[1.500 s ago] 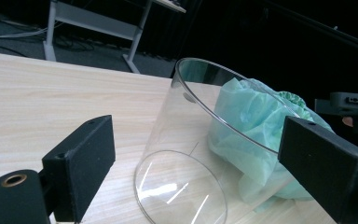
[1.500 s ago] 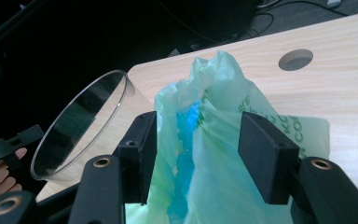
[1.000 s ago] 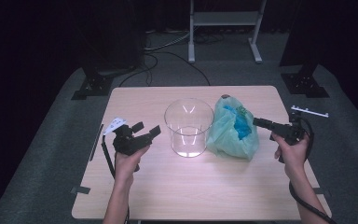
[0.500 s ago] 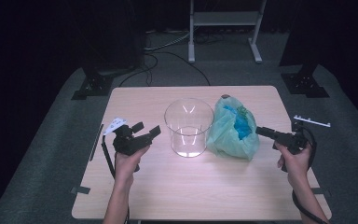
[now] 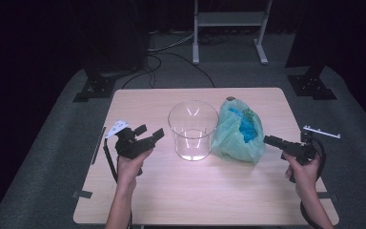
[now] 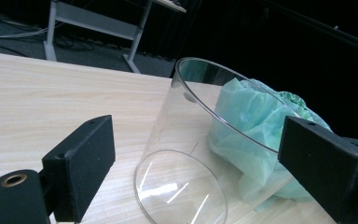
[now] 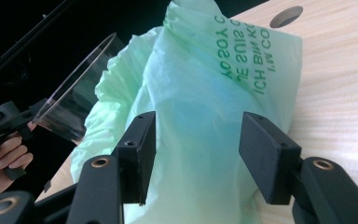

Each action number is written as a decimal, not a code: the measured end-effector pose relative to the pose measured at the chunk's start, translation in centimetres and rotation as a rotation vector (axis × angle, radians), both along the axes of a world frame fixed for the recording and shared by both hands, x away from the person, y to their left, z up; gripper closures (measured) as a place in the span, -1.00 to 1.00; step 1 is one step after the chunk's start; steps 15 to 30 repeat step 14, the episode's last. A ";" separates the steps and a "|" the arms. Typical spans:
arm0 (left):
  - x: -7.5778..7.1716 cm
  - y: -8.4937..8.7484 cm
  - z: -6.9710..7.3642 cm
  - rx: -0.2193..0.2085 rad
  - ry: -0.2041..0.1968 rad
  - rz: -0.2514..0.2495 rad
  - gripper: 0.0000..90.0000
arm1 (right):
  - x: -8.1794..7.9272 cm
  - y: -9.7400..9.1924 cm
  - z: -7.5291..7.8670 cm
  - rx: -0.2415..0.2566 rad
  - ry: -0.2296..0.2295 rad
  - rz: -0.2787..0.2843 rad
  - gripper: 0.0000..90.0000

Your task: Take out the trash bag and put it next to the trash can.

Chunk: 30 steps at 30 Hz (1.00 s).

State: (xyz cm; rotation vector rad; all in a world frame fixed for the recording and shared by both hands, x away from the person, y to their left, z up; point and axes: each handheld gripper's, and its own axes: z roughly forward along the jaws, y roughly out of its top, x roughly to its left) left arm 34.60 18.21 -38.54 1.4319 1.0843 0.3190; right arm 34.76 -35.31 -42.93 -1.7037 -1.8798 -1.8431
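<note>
Reaching for green bag (image 5: 236, 136), right hand-held gripper (image 5: 270, 140) jaws apart, empty.
Bag on worktop (image 5: 209, 191), touching clear cylinder (image 5: 193, 130); left hand-held gripper (image 5: 150, 133) wide open beside cylinder, empty.

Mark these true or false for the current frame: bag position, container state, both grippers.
1. The green plastic bag lies to the right of the clear container in the high view. True.
2. The clear container holds blue items. False: it looks empty; the blue shows inside the bag.
3. The right gripper has its jaws open, aimed at the bag. True.
4. The left gripper is clamped on the container's wall. False: its jaws stand open, short of the container.
5. The container lies tipped on its side. False: it stands upright on the table.
</note>
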 end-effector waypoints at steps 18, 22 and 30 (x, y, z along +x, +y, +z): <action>0.0 0.0 0.1 0.001 -0.004 0.000 -0.78 | -2.6 -0.2 -1.2 -0.020 -0.035 -0.017 -0.01; 0.0 0.0 0.1 0.001 -0.004 0.000 -0.78 | -2.6 -0.2 -1.2 -0.020 -0.035 -0.017 -0.01; 0.0 0.0 0.1 0.001 -0.004 0.000 -0.78 | -2.6 -0.2 -1.2 -0.020 -0.035 -0.017 -0.01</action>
